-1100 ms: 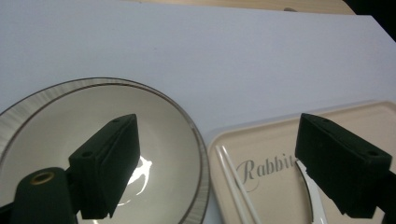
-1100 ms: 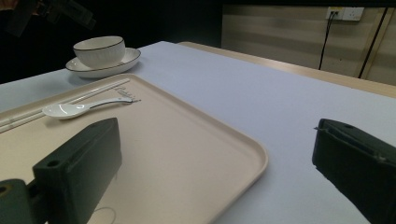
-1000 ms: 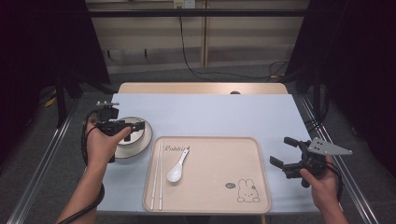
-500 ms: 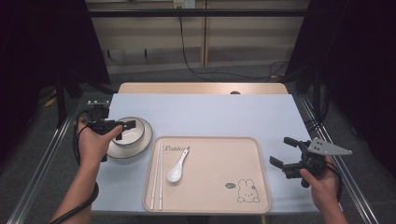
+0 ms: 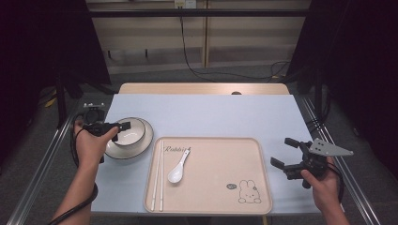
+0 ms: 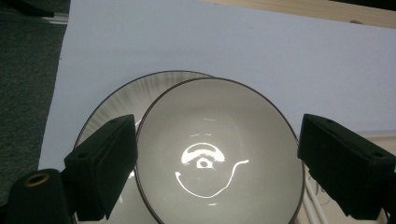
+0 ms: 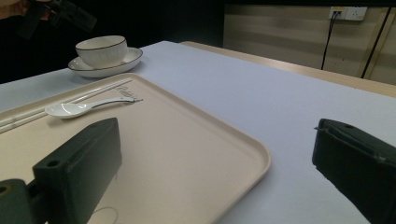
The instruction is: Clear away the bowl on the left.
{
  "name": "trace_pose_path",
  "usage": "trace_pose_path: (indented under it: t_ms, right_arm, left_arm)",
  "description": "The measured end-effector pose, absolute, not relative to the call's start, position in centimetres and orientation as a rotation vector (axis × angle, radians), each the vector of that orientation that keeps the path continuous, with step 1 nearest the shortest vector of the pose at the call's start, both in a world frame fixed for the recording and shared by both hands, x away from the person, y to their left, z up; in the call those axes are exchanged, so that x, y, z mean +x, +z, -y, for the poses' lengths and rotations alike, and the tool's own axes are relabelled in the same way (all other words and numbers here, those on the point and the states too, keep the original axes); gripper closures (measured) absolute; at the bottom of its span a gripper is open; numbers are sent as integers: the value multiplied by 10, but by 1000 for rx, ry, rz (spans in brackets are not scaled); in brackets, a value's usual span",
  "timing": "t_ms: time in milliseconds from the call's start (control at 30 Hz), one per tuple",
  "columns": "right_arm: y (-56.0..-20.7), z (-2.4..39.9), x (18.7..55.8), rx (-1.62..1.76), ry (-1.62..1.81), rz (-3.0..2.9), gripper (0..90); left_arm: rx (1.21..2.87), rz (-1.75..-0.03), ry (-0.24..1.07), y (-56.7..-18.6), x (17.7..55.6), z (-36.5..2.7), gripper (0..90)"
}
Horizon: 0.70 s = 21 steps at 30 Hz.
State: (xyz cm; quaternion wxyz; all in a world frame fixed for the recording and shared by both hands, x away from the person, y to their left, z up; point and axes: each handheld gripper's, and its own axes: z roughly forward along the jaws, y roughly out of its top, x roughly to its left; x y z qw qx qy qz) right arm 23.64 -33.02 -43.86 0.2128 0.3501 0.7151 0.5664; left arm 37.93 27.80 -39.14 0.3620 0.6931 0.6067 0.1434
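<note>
1. High view: the left gripper (image 5: 123, 131), spread, hovers over the bowl (image 5: 133, 131) on its saucer (image 5: 144, 142).
2. Left gripper view: the bowl (image 6: 219, 154) sits between the jaws; lower squarely onto the rim.
3. Right gripper view: the right gripper (image 7: 215, 172) waits spread beside the tray (image 7: 187, 154).

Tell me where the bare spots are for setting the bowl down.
The tray is bare right of the spoon, apart from its printed rabbit. The blue table is bare behind the tray. The tray's left strip is crowded by the chopsticks and spoon. The bowl sits on its saucer under the left claw.
</note>
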Motion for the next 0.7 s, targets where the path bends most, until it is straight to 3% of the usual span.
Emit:
trace_pose_path:
  t_ms: [700]
  right_arm:
    - [-438,331,236,963,1575,-1986,8]
  left_arm:
    - [1756,-1635,363,-415,384,-287,163]
